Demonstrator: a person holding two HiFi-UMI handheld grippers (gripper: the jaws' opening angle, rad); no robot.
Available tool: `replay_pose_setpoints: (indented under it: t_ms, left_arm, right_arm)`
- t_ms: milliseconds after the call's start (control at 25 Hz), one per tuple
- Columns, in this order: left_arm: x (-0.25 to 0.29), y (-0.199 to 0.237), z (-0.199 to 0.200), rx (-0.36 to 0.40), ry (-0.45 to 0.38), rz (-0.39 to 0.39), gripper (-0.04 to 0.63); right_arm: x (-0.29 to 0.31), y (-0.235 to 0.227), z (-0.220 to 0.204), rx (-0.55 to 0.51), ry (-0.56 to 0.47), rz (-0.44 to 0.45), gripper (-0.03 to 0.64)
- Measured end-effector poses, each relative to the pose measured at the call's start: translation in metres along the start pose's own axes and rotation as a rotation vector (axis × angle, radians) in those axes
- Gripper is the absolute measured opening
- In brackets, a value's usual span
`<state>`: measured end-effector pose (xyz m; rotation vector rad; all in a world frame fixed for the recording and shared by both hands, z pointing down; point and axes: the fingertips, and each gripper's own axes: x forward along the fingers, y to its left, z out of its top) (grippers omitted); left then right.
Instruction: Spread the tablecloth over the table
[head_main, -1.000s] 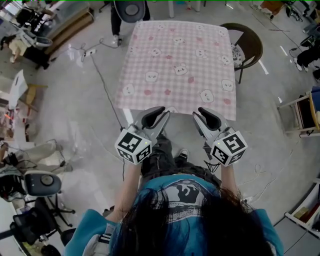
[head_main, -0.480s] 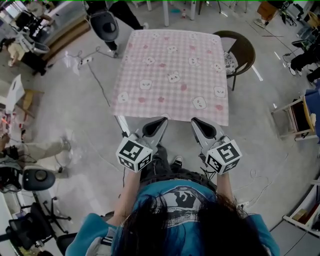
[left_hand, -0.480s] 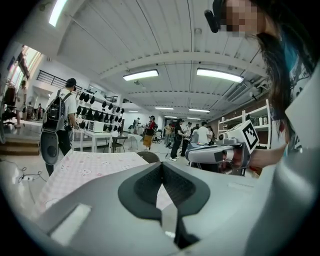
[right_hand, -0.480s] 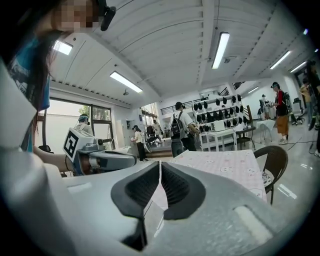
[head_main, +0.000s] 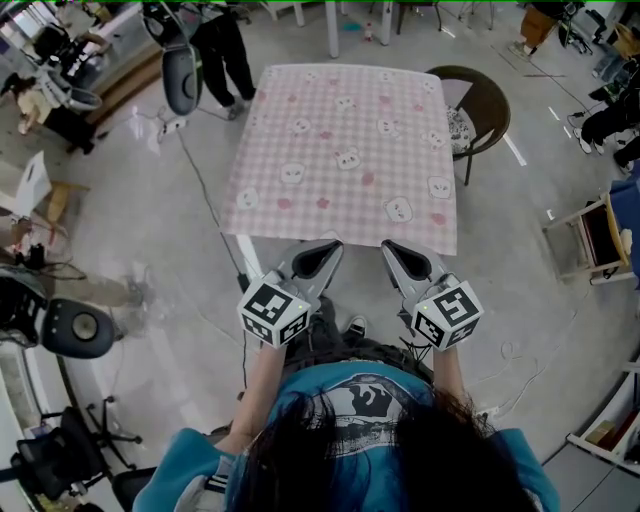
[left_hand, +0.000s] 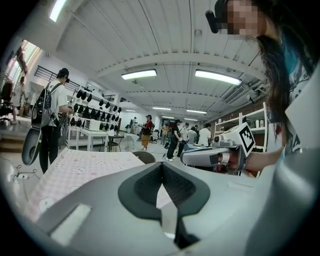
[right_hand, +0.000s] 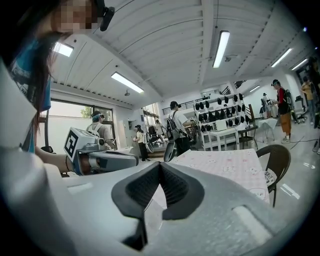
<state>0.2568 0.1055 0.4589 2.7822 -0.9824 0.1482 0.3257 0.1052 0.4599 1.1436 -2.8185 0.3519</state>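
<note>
One pink checked tablecloth (head_main: 345, 150) lies flat over one worktop (head_main: 244, 262), its near hem hanging down. We count two grippers side by side at that hem: the left gripper (head_main: 328, 246) and the right gripper (head_main: 390, 246), each with its jaws pressed together on the cloth's edge. One brown chair (head_main: 492, 92) stands just beside the far right corner. One person (head_main: 225, 50) stands near the far left corner.

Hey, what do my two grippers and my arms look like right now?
Both the left gripper and right gripper are pale grey, wedge-shaped, with black jaw pads and a white cube of black square markers behind. The top worn is teal; forearms are bare.
</note>
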Motion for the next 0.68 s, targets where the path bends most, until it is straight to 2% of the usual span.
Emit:
replay_pose_setpoints:
  t_ms: [680]
  left_arm:
    - [-0.002, 0.000, -0.012, -0.034, 0.011, -0.024, 0.014]
  right_arm:
    - [0.005, 0.004, -0.012, -0.005, 0.032, 0.005, 0.002]
